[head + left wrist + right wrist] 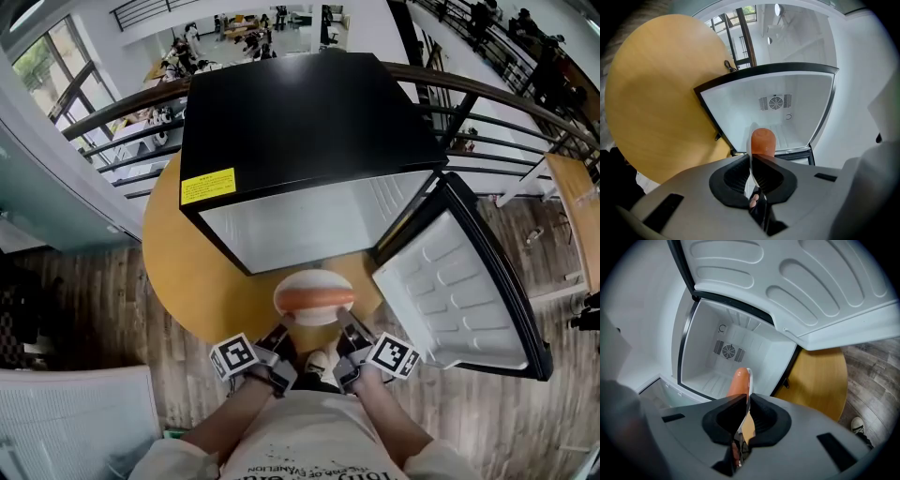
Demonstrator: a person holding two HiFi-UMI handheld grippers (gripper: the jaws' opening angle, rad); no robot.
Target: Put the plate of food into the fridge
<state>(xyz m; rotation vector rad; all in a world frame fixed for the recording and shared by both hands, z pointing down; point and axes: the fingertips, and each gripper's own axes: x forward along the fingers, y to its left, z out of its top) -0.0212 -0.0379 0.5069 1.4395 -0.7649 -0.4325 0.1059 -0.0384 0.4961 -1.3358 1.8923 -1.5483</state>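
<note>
Plate (pixel 314 317) with sausage (pixel 314 296) is held just in front of the open fridge (pixel 309 122), above the table (pixel 187 272) edge, not yet inside. Left gripper (pixel 279 337) is clenched on the plate's left rim, and right gripper (pixel 350 333) on its right rim. Door (pixel 459 291) is swung wide; insertion, release and door closing are judged still to be done.

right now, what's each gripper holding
left gripper: shut on the plate rim
right gripper: shut on the plate's opposite rim
</note>
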